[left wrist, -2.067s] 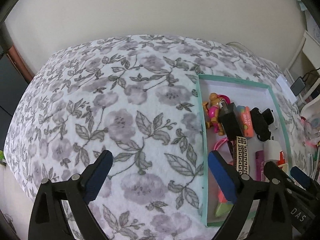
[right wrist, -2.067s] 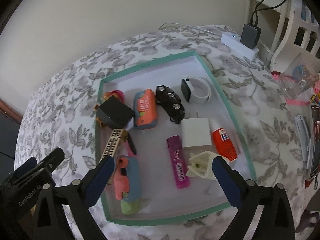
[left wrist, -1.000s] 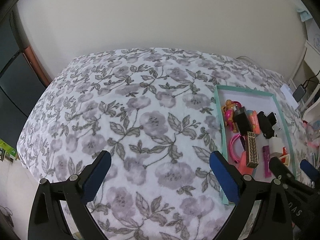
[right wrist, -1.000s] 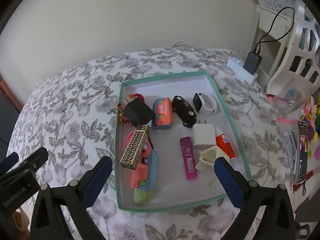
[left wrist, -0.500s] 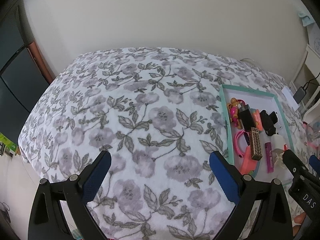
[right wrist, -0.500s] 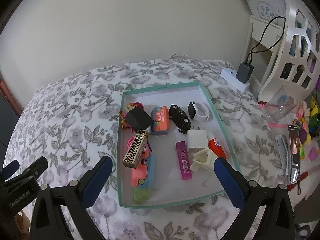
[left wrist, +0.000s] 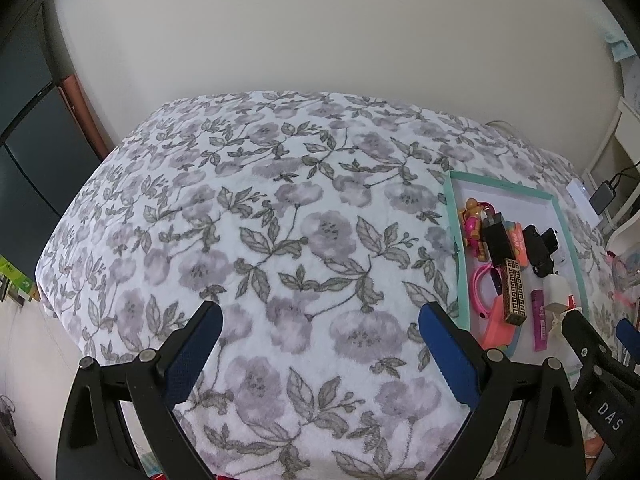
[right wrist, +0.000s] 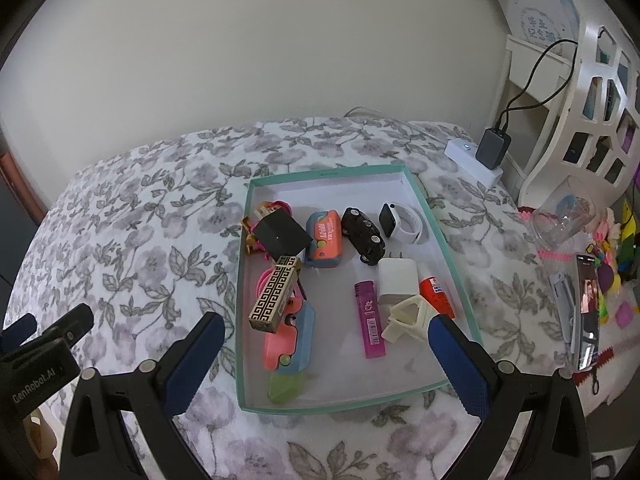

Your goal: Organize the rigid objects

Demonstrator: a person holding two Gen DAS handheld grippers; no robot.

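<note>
A teal-rimmed white tray [right wrist: 324, 174] lies on the floral bedcover and holds several small objects: a black cube adapter [right wrist: 282, 236], an orange and blue toy [right wrist: 325, 238], a black toy car [right wrist: 363, 235], a white smartwatch [right wrist: 400, 222], a white charger [right wrist: 397, 283], a purple lighter [right wrist: 372, 320], a gold patterned box [right wrist: 275, 298]. My right gripper [right wrist: 326, 360] is open and empty, above the tray's near edge. My left gripper [left wrist: 320, 350] is open and empty over bare bedcover, left of the tray [left wrist: 454, 240].
A white power strip with a black plug [right wrist: 492, 148] sits behind the tray. A phone [right wrist: 588, 308], a clear cup [right wrist: 564, 216] and colourful clutter lie at the right edge. A white shelf [right wrist: 600, 80] stands at the far right. The floral bedcover [left wrist: 260, 240] spreads left.
Both grippers have pulled back and risen from the tray, so more of the bed shows. The tray's contents have not moved. Both grippers stay open.
</note>
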